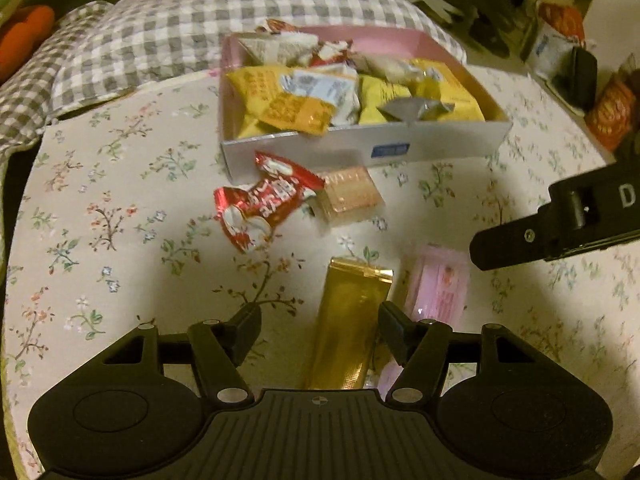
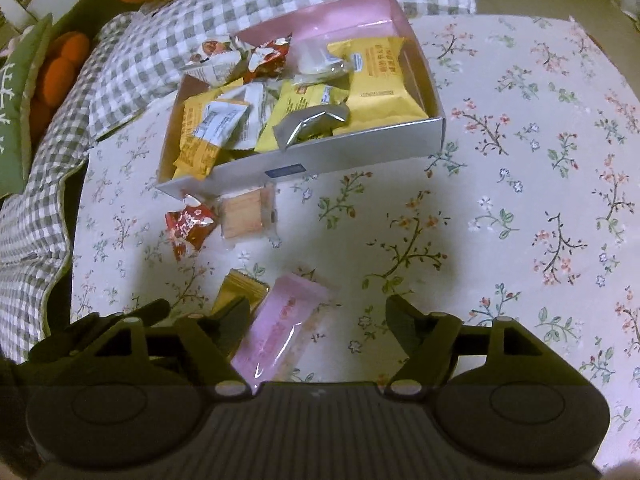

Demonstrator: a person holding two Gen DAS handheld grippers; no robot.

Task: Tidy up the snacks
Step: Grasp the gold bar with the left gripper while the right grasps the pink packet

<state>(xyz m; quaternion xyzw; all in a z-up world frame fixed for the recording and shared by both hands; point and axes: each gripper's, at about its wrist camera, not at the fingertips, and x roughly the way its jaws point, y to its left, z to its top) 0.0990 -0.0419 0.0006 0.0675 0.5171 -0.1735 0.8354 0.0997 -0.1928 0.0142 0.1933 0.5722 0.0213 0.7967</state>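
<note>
Box: a flat box (image 1: pixel 360 148) with pink inside sits on the flowery counter (image 1: pixel 120 200), full of yellow, white and red snack packs.
Red pack: a shiny red snack (image 1: pixel 260 208) lies on the counter just in front of the box, outside it.
Cracker pack: a clear pack of pale crackers (image 1: pixel 350 196) lies right beside the red one, close to the box wall.
Gold bar: a long gold snack (image 1: pixel 348 320) lies nearer, between the tips of the left hand-held gripper (image 1: pixel 318 326).
Pink bar: a pink snack (image 2: pixel 280 328) lies next to the gold one, between the tips of the right hand-held gripper (image 2: pixel 316 320).
Left hand-held gripper: its two tips are apart; the right-hand tip is at the gold bar's edge, the other stays clear of it.
Right hand-held gripper: its tips are wide apart and nothing is pinched; the pink bar lies close to the left-hand tip.
Cloth: a grey checked blanket (image 2: pixel 200 20) lies behind the box.
</note>
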